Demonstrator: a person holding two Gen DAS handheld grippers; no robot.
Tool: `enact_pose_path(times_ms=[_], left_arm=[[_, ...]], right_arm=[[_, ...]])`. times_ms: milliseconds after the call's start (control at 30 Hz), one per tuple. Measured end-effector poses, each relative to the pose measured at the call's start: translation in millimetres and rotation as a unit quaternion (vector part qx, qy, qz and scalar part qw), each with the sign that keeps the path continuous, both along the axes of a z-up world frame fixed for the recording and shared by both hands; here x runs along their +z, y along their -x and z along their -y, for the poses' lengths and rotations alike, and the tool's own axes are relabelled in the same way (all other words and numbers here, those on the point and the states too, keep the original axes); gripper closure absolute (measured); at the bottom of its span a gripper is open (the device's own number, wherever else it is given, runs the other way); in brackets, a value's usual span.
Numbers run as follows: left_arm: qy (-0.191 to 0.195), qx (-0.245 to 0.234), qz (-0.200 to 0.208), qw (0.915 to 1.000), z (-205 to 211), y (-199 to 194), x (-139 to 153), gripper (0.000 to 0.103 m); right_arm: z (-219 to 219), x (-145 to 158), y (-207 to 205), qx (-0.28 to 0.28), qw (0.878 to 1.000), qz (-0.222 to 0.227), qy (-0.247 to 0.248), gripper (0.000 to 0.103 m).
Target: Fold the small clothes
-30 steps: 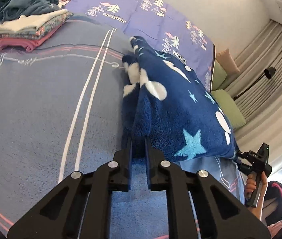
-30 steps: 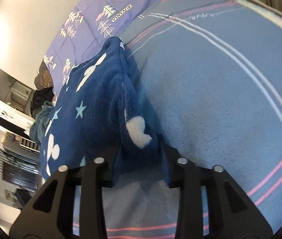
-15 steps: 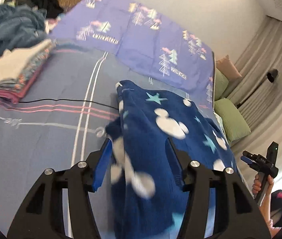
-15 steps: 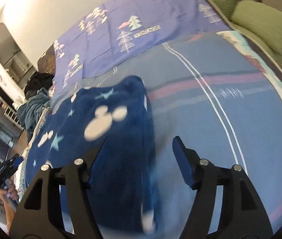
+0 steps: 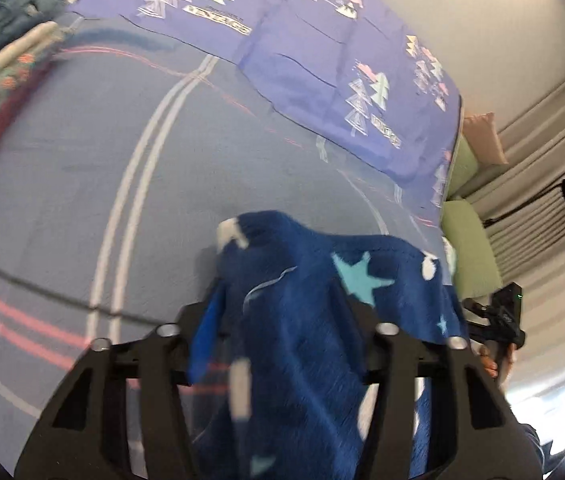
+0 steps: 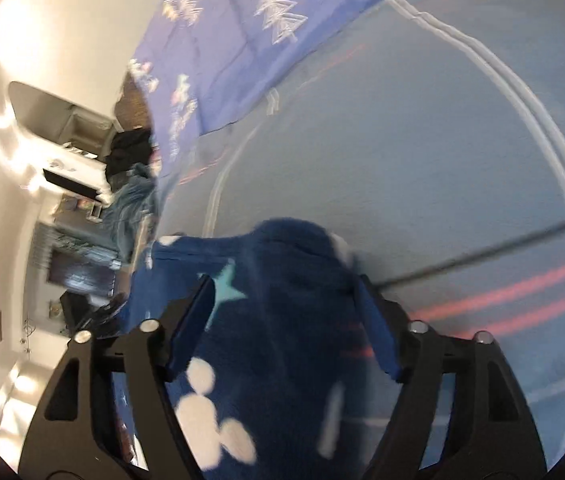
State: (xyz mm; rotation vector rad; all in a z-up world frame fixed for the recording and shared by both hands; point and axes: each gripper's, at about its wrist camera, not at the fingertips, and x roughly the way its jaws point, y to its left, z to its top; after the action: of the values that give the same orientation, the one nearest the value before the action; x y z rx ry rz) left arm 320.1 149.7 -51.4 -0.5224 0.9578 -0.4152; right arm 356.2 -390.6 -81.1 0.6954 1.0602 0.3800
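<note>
Left tongs and right tongs were closing, fleece bunched between the jaws, not clamped. It lay on the bed. Soft, light, floppy; take it by the corners.

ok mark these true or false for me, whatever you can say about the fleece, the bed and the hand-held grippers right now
1. The blue fleece garment has stars on it. True.
2. The garment lies between the left hand-held gripper's fingers. True; its jaws are closing.
3. The bed cover is plain white. False: it is grey-blue with white and pink lines.
4. The right hand-held gripper points at bare floor. False: the garment lies between its closing fingers.
5. A purple sheet with tree prints lies beyond the garment. True.
</note>
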Motion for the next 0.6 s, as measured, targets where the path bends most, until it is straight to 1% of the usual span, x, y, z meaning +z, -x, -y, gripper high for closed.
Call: enact_pose_path(times_ms=[33, 67, 100, 133, 167, 200, 233, 267, 300, 333, 367, 400, 433, 467, 533, 567, 600], left_arm=[[-0.012, 0.008, 0.008, 0.9999, 2.1, -0.6, 1.4, 0.094], [-0.026, 0.025, 0.021, 0.9991, 2.2, 0.7, 4.3, 0.094], [-0.031, 0.042, 0.048, 0.9975, 1.4, 7.2, 10.4, 0.094], [-0.031, 0.045, 0.068, 0.9962, 1.1, 12.9, 15.3, 0.094], [-0.040, 0.047, 0.084, 0.9945, 1.3, 18.6, 18.2, 0.094], [-0.049, 0.045, 0.085, 0.9942, 1.5, 19.3, 17.2, 0.094], [-0.056, 0.044, 0.077, 0.9944, 0.8, 19.5, 13.6, 0.093], [-0.062, 0.046, 0.062, 0.9951, -1.3, 18.6, 8.2, 0.091], [-0.066, 0.051, 0.044, 0.9956, -5.1, 18.8, 3.8, 0.090], [-0.066, 0.056, 0.040, 0.9954, -7.8, 20.0, 3.9, 0.089], [-0.065, 0.063, 0.043, 0.9950, -11.8, 22.8, 6.2, 0.085], [-0.065, 0.070, 0.053, 0.9940, -15.6, 28.1, 12.0, 0.082], [-0.064, 0.074, 0.063, 0.9932, -20.6, 36.0, 19.1, 0.076], [-0.060, 0.077, 0.074, 0.9924, -24.3, 47.7, 29.4, 0.073], [-0.056, 0.070, 0.092, 0.9917, -23.3, 66.3, 43.0, 0.072], [-0.049, 0.057, 0.105, 0.9916, -20.2, 82.0, 52.0, 0.071], [-0.039, 0.038, 0.117, 0.9917, -15.0, 96.3, 58.1, 0.070]], right_arm=[[-3.3, 4.0, -2.4, -0.005, 1.000, 0.011, 0.023, 0.087], [-5.1, 9.5, -4.0, -0.017, 0.998, 0.020, 0.049, 0.091], [-4.1, 18.3, -2.5, -0.036, 0.997, 0.045, 0.046, 0.091], [-3.4, 24.8, 1.5, -0.042, 0.996, 0.070, 0.033, 0.091], [-4.2, 29.4, 5.0, -0.043, 0.995, 0.090, 0.029, 0.090], [-7.5, 30.5, 5.7, -0.045, 0.993, 0.099, 0.052, 0.079], [-9.6, 27.7, 4.6, -0.049, 0.991, 0.087, 0.085, 0.066], [-11.6, 23.4, 4.6, -0.058, 0.988, 0.066, 0.125, 0.048], [-9.8, 20.3, 9.3, -0.080, 0.982, 0.044, 0.166, 0.047], [-8.4, 21.9, 15.1, -0.086, 0.981, 0.044, 0.166, 0.047], [-4.3, 28.6, 28.5, -0.097, 0.981, 0.052, 0.157, 0.047], [-0.2, 34.7, 40.8, -0.106, 0.980, 0.061, 0.155, 0.047], [1.8, 42.9, 54.9, -0.113, 0.979, 0.073, 0.152, 0.047], [2.5, 50.1, 69.4, -0.114, 0.979, 0.084, 0.150, 0.047], [-2.0, 66.6, 109.4, -0.111, 0.976, 0.102, 0.155, 0.050], [-9.4, 73.9, 133.7, -0.101, 0.976, 0.112, 0.159, 0.052], [-16.6, 76.4, 148.5, -0.090, 0.976, 0.115, 0.160, 0.052]])
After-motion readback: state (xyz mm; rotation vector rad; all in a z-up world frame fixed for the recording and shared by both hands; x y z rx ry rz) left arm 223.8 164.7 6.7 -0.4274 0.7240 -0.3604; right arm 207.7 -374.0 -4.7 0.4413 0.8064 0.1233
